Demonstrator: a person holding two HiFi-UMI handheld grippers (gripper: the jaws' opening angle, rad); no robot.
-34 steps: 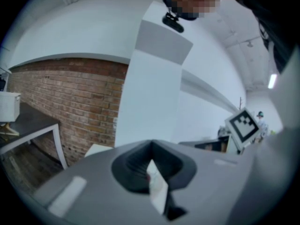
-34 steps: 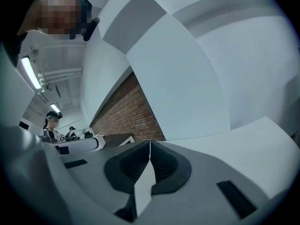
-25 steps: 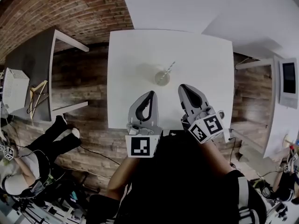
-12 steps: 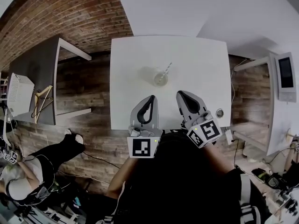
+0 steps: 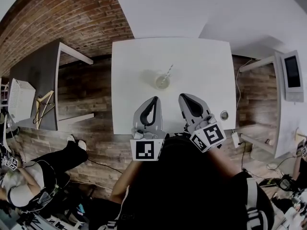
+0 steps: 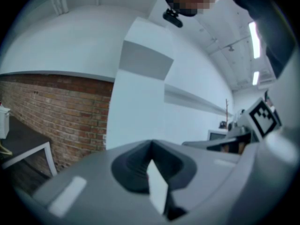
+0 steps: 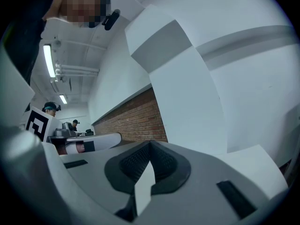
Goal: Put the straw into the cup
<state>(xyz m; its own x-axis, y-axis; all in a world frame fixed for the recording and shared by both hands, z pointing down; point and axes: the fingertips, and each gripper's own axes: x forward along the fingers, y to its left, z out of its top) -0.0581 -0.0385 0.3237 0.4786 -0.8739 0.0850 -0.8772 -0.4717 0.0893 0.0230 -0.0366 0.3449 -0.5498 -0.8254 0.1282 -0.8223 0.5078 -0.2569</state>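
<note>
A clear cup (image 5: 162, 81) stands near the middle of the white table (image 5: 206, 56), and a striped straw (image 5: 168, 72) leans in it, its top tilted to the far right. My left gripper (image 5: 153, 100) and right gripper (image 5: 184, 97) hover side by side over the table's near edge, short of the cup. Each one has its jaws pressed together with nothing between them. Both gripper views point up at walls and ceiling; the left gripper (image 6: 151, 145) and right gripper (image 7: 150, 145) show shut there, and neither view shows the cup.
A small round object (image 5: 224, 115) lies at the table's near right edge. A dark grey table (image 5: 33, 75) with a white basket (image 5: 19, 97) stands to the left. A person (image 5: 29, 176) sits on the wooden floor at lower left. A screen (image 5: 291, 75) stands at right.
Both grippers have drawn back a little toward my body and stay shut. My head view has shifted slightly. The cup and straw have not moved.
</note>
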